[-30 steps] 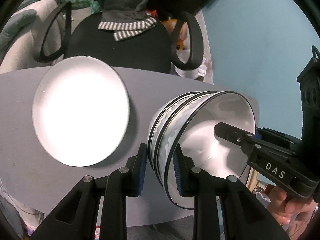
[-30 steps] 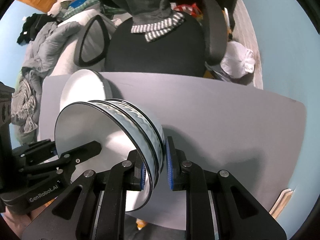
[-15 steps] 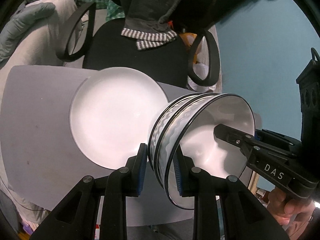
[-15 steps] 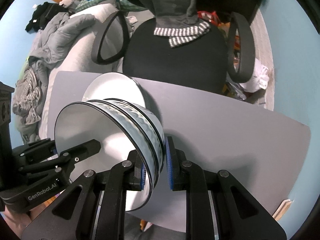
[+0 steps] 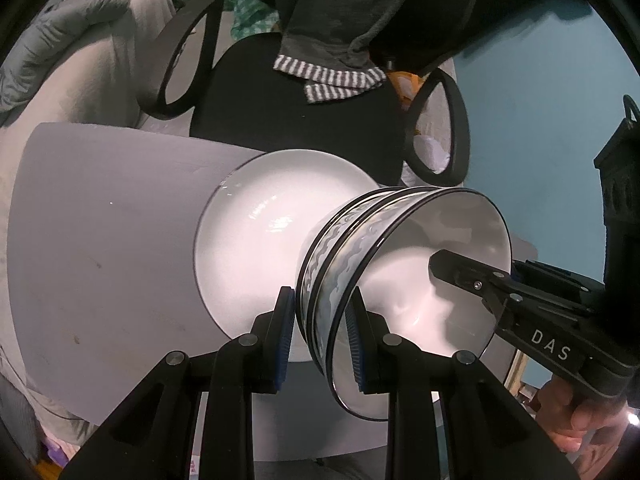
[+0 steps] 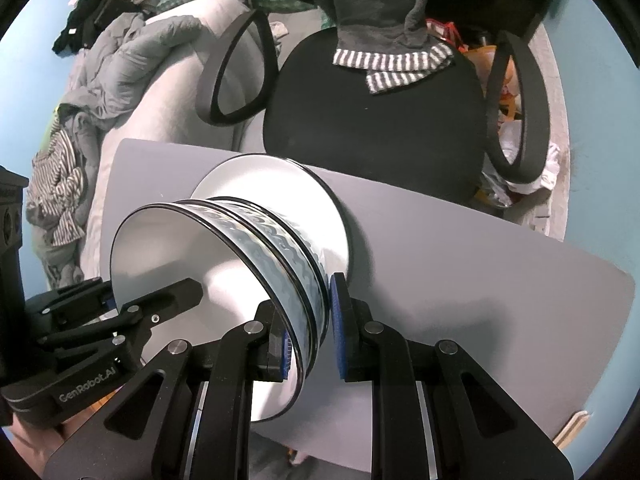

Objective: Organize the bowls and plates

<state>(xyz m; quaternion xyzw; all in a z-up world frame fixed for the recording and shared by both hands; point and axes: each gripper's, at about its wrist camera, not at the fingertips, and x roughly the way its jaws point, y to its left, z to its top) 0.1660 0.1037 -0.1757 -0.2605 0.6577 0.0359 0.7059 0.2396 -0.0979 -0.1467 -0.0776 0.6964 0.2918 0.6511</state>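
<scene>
A stack of nested white bowls (image 5: pixel 340 248) with blue wave bands and black rims hangs tilted in the air, held by both grippers at opposite rims. My left gripper (image 5: pixel 320 320) is shut on the near rim, one pad inside and one outside. My right gripper (image 6: pixel 310 332) is shut on the opposite rim of the bowl stack (image 6: pixel 280 248). Its inner finger (image 5: pixel 460 272) shows inside the bowl in the left wrist view. A white plate (image 5: pixel 248 248) lies flat on the grey table (image 5: pixel 100 240), directly behind and below the stack. The plate (image 6: pixel 280 184) is partly hidden by the bowls.
A black office chair (image 6: pixel 372 132) with loop armrests stands against the table's far edge, with a grey garment with a striped hem (image 6: pixel 392 64) draped over it. Crumpled bedding and clothes (image 6: pixel 132 52) lie to the left. A blue wall (image 5: pixel 540 120) is on the right.
Both grippers have carried the bowl stack sideways across the table. The plate, earlier well off to the left, now sits right behind and under the bowls. Both grips are unchanged.
</scene>
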